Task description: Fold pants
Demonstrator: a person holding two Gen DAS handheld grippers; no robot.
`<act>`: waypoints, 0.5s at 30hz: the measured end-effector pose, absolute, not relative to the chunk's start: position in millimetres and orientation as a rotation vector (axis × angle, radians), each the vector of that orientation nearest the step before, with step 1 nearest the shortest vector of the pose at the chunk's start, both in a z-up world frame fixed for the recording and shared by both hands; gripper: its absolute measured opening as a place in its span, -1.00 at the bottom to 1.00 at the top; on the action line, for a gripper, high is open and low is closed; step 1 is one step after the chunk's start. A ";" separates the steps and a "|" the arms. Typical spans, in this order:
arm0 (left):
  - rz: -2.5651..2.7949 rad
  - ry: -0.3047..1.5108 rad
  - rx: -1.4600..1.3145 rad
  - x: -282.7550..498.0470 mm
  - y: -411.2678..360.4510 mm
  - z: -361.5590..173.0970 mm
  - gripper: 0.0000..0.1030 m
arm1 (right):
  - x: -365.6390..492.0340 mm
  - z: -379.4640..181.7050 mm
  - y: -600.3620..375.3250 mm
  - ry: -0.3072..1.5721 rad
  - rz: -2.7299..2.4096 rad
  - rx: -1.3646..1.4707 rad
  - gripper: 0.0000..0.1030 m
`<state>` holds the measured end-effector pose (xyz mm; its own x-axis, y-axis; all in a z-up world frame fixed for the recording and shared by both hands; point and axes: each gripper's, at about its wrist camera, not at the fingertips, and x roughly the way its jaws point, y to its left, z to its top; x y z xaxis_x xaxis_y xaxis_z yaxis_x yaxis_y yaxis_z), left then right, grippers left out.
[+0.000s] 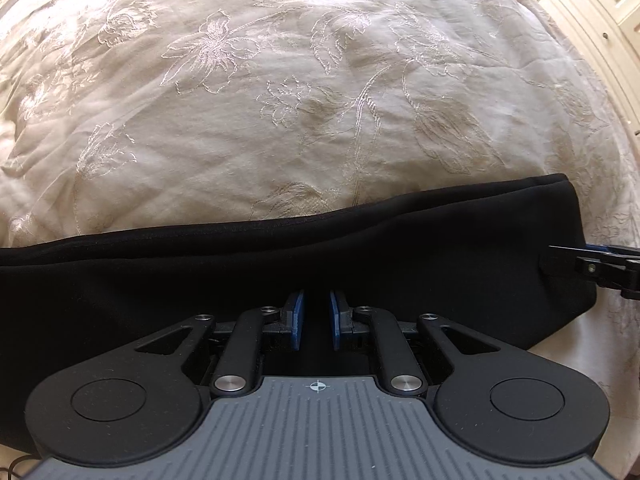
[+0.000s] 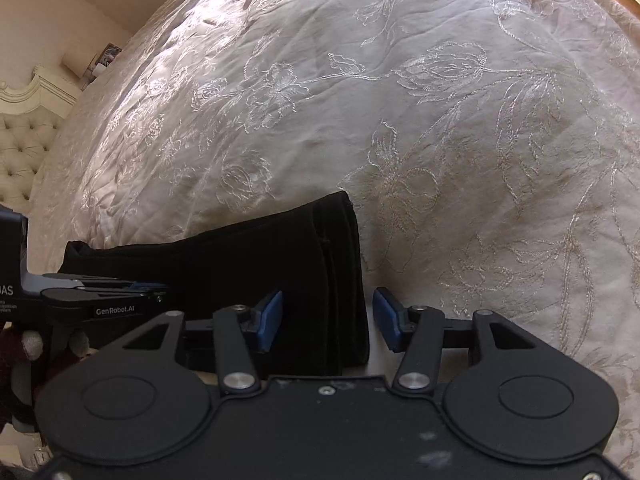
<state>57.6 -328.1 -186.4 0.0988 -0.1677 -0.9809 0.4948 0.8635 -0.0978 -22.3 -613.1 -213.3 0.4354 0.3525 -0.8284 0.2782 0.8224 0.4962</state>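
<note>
- On the embroidered bedspread [image 1: 280, 92] near its front edge: black pants [image 1: 360, 256], already folded lengthwise into one long, narrow band.
- Left gripper [image 1: 316, 314]: blue pads a narrow gap apart, over the band's near edge; whether cloth sits between them, cannot tell.
- Right gripper [image 2: 327, 320]: jaws wide apart, straddling the band's stacked end; nothing pinched.
- Long axis runs left to right across the bed front; layered end points right.
- Judged: lengthwise fold done; crosswise folds remain.

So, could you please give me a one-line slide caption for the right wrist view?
Right gripper open over the end of folded black pants on an embroidered bedspread.
</note>
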 end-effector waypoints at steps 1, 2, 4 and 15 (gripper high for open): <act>-0.502 1.392 0.285 57.9 -327.7 -186.6 -0.73 | -20.6 -217.0 -614.2 1.143 0.055 0.660 0.07; -0.504 1.393 0.285 58.1 -327.3 -186.6 -0.73 | -18.8 -221.1 -615.4 1.146 0.060 0.684 0.07; -0.504 1.393 0.285 58.1 -327.0 -186.7 -0.73 | -14.5 -226.5 -616.6 1.154 0.068 0.698 0.07; -0.498 1.314 0.202 61.3 -300.4 -151.3 -0.73 | -15.2 -197.3 -591.1 1.124 0.054 0.607 -0.82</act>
